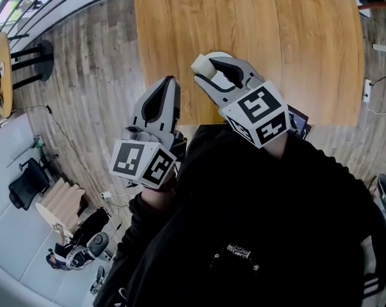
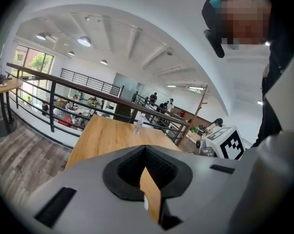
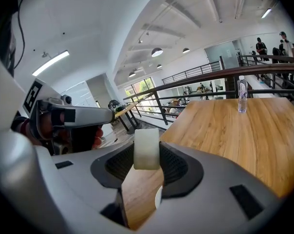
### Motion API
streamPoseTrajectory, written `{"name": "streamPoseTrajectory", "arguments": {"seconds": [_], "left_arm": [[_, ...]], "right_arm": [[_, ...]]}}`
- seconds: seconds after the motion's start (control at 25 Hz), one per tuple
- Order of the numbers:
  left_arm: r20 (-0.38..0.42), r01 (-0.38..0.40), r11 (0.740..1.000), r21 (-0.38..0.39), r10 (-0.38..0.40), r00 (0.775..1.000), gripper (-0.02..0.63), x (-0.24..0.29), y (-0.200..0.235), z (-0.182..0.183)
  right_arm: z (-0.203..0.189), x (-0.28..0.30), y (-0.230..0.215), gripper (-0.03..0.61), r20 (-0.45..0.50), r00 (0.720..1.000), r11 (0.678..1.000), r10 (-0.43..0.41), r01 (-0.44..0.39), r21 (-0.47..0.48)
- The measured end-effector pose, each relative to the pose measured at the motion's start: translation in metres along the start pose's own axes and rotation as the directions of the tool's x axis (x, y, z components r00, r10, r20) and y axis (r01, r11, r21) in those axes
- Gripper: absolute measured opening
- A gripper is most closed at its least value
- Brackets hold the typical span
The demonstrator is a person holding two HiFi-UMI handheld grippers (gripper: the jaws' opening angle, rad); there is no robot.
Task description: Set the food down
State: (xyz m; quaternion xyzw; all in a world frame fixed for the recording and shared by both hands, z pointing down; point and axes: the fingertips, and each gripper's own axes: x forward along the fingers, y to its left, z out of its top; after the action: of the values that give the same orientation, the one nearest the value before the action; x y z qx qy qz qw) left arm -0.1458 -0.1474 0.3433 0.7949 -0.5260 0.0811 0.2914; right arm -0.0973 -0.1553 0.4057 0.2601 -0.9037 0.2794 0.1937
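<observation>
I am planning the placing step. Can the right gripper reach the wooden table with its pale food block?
Probably yes. The right gripper holds the pale food block over the wooden table, which is bare here; the water bottle stands far off.

Wide wooden table (image 1: 257, 37) ahead of both claws, open to pass over from near edge almost to far end. Only one small water bottle (image 3: 242, 95) upright near the far edge, well apart. Behind it a dark metal railing (image 3: 205, 77), closing that side. Left claw (image 1: 169, 85) just beside right claw (image 1: 209, 69), narrow gap between; pale food block (image 3: 147, 149) filling the right one.
</observation>
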Motion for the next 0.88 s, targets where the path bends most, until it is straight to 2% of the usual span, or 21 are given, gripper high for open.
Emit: {"name": "streamPoseTrajectory", "arguments": {"seconds": [0.4, 0.88], "left_arm": [[-0.029, -0.051, 0.998, -0.027, 0.050, 0.998, -0.003, -0.003, 0.006, -0.018], [-0.055, -0.057, 0.997, -0.043, 0.055, 0.997, -0.003, -0.007, 0.014, -0.030]], "right_arm": [[-0.031, 0.015, -0.012, 0.173, -0.048, 0.999, 1.000, -0.001, 0.001, 0.000], [-0.062, 0.032, -0.019, 0.173, -0.108, 0.994, 1.000, -0.024, 0.026, 0.011]]}}
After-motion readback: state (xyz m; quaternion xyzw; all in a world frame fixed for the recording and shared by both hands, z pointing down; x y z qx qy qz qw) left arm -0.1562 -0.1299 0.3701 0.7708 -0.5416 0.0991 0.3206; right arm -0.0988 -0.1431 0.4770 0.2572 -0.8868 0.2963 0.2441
